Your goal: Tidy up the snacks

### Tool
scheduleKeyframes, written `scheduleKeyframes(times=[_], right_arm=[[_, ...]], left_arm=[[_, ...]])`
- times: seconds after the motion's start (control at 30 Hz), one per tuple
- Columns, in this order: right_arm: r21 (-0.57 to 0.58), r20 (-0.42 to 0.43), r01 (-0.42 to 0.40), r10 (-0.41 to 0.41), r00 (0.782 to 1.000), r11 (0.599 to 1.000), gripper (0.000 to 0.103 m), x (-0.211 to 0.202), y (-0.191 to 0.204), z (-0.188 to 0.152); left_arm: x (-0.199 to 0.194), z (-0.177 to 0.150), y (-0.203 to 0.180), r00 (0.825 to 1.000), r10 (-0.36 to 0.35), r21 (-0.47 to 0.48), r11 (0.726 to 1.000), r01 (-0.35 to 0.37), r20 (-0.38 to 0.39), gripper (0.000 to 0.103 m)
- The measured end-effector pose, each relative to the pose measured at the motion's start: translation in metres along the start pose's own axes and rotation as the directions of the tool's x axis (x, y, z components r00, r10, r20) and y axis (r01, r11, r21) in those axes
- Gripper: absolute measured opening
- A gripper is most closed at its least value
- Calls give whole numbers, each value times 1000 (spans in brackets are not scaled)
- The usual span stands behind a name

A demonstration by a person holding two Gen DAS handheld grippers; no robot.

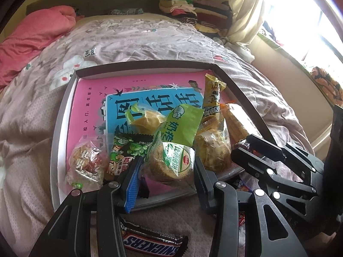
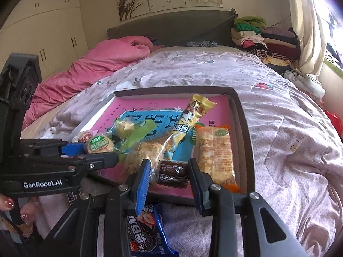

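A shallow grey box (image 1: 64,111) (image 2: 244,120) with a pink and blue lining lies on the bed and holds several wrapped snacks. My left gripper (image 1: 167,171) is shut on a round green-labelled cake in clear wrap (image 1: 171,162) (image 2: 99,144) just above the box's near edge. My right gripper (image 2: 169,173) (image 1: 242,150) is shut on a small dark brown wrapped cake (image 2: 172,173) at the box's near right. A Snickers bar (image 1: 150,241) and a blue cookie pack (image 2: 148,233) lie on the quilt in front of the box.
In the box lie a yellow stick snack (image 2: 193,115), an orange-edged cracker pack (image 2: 215,156), a green pack (image 1: 182,124) and a red-and-clear candy bag (image 1: 88,160). A pink duvet (image 2: 96,64) lies far left. Folded clothes (image 2: 263,38) are stacked by the headboard.
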State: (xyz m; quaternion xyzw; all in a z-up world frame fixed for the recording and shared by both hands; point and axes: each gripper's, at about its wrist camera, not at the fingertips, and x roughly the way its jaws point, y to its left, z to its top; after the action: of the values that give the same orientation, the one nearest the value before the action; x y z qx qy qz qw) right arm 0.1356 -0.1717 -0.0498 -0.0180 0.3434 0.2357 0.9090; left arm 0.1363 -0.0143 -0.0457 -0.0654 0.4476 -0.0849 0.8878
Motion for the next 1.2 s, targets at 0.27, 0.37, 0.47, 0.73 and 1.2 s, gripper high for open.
scheduleKeyframes(times=[0.27,0.37,0.47,0.73,1.2], right_arm=[[13,-17,3,-3,1000,1000,37,1,-2,-1],[16,-20,1,0,1000,1000,37,0,-2,-3],[18,-21,-3,4,1000,1000,37,0,-4,-4],[28,-19,-9,9,1000,1000,37,-2,-5,-4],[50,-1,-6,6,1000,999,47,-11,-9,-4]], left_arm=[[2,0,0,1000,2,0,1000,-2,-4,47],[2,0,0,1000,2,0,1000,-2,-5,47],[2,0,1,1000,3,-1,1000,-3,-4,47],[4,-1,0,1000,4,1,1000,-4,-8,48],[6,-1,-2,1000,8,-2,1000,-8,-13,48]])
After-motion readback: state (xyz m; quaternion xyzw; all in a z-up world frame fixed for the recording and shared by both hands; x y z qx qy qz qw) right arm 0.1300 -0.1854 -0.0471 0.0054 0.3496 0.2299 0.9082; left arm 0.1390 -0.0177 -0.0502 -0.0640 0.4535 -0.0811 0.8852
